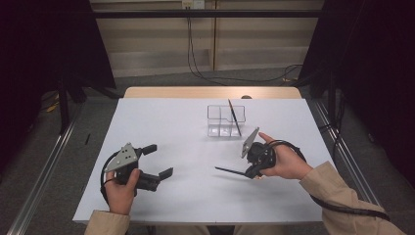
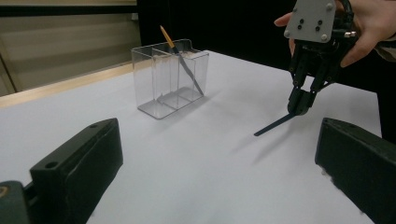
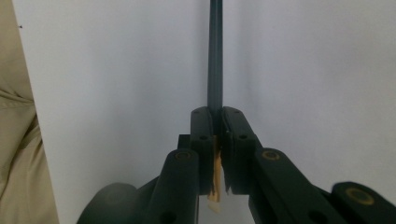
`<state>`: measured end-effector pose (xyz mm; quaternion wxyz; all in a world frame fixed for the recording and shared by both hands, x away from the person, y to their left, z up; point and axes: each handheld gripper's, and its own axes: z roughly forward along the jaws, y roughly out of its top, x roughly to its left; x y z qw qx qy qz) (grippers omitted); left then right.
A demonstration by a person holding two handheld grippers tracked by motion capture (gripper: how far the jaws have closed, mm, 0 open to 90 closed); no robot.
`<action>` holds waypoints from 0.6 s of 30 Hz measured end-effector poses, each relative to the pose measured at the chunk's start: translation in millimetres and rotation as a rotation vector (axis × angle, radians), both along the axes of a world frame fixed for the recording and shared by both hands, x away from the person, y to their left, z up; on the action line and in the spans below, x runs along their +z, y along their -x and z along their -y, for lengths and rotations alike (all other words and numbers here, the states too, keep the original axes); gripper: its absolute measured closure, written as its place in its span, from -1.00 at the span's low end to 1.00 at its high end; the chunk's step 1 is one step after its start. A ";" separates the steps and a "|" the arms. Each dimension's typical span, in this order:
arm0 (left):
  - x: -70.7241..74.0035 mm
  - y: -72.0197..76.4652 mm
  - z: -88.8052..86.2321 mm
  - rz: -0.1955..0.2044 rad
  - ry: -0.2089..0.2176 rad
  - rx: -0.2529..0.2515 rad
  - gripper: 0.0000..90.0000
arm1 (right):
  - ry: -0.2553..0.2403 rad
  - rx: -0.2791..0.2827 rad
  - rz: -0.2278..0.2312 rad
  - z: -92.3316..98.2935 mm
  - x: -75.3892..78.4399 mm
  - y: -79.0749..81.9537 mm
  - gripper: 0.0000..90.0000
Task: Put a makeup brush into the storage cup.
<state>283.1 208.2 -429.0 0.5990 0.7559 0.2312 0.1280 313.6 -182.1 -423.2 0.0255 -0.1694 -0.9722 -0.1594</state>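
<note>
My right gripper is shut on a thin dark stick with a tan end, held low over the white table and pointing left. In the right gripper view the jaws pinch the stick, which runs straight ahead. The left gripper view shows that gripper angled down, the stick slanting to the tabletop. A clear divided container stands at the table's far middle with a similar stick leaning in it. My left gripper rests open at the near left, nothing between its jaws.
A wooden strip borders the table's far edge. Cables trail on the floor beyond it, and metal rails run along both sides. In the left gripper view the container stands ahead, left of the right gripper.
</note>
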 end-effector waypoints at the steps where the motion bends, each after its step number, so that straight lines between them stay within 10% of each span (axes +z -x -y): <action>1: 0.0 -0.2 1.3 -0.003 0.004 0.001 -0.98 | -0.001 0.010 0.005 -1.5 -0.2 0.3 0.87; 18: -2.4 -2.8 7.8 -0.016 -0.002 -0.019 -0.98 | 0.009 0.054 -0.002 -25.8 6.7 3.9 0.87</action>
